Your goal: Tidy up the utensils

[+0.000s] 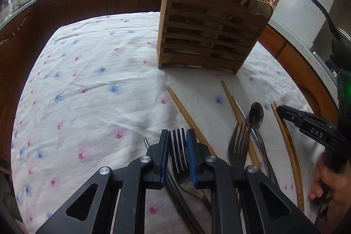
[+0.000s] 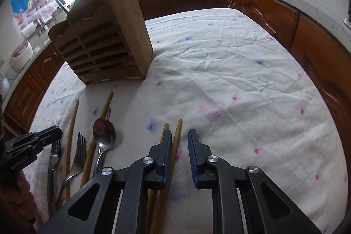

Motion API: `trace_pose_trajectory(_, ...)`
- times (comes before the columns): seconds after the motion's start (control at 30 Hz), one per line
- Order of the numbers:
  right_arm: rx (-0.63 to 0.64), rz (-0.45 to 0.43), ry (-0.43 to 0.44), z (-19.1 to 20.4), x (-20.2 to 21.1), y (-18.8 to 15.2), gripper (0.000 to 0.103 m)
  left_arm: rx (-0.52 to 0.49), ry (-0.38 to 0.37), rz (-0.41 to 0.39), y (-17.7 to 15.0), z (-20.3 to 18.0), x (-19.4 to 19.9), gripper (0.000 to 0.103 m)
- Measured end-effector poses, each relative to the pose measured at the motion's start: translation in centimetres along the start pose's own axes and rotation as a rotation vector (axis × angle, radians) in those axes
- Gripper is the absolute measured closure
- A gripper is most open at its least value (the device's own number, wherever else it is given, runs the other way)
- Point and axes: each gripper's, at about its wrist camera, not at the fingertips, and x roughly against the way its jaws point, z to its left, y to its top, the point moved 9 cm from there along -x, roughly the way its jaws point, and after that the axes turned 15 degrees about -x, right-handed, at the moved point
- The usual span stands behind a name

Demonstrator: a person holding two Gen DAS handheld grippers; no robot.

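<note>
Two grippers down among the forks and chopsticks

The left gripper [image 1: 177,135] pinches a fork [image 1: 178,152] lying lengthwise between its pads. The right gripper [image 2: 179,135], jaws narrow, has a chopstick [image 2: 175,144] against one pad, not yet squeezed. Further back stands the wooden holder [image 1: 208,36], nearer the left one.

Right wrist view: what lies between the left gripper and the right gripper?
Not bare. Right wrist view, left gripper to right gripper: first chopstick, fork, second chopstick, spoon, a patch of tablecloth, then third chopstick.
</note>
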Motion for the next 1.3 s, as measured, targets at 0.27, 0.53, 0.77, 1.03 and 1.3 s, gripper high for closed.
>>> trace_pose_trajectory(0.27, -0.025, -0.012, 0.042, -0.1, 0.8, 0.2, 0.098, -0.013, -0.009, -0.025, 0.3, -0.3, 1.2, 0.102)
trace_pose_trajectory(0.53, -0.034, -0.082, 0.114, 1.0, 4.9, 1.4, 0.098, -0.001, -0.018, -0.097, 0.7, -0.5, 5.5, 0.102)
trace_pose_trajectory(0.77, -0.039, -0.151, 0.173, 2.0, 8.7, 2.4, 0.098, -0.003, -0.009, -0.173, 0.8, -0.7, 10.1, 0.102)
trace_pose_trajectory(1.03, -0.025, -0.217, 0.224, 3.5, 11.8, 3.0, 0.099, -0.004, 0.008, -0.222, 0.1, -0.7, 13.7, 0.102)
trace_pose_trajectory(1.3, -0.024, -0.305, 0.274, 4.5, 15.0, 3.8, 0.098, -0.005, 0.02, -0.267, -0.1, -0.4, 16.6, 0.102)
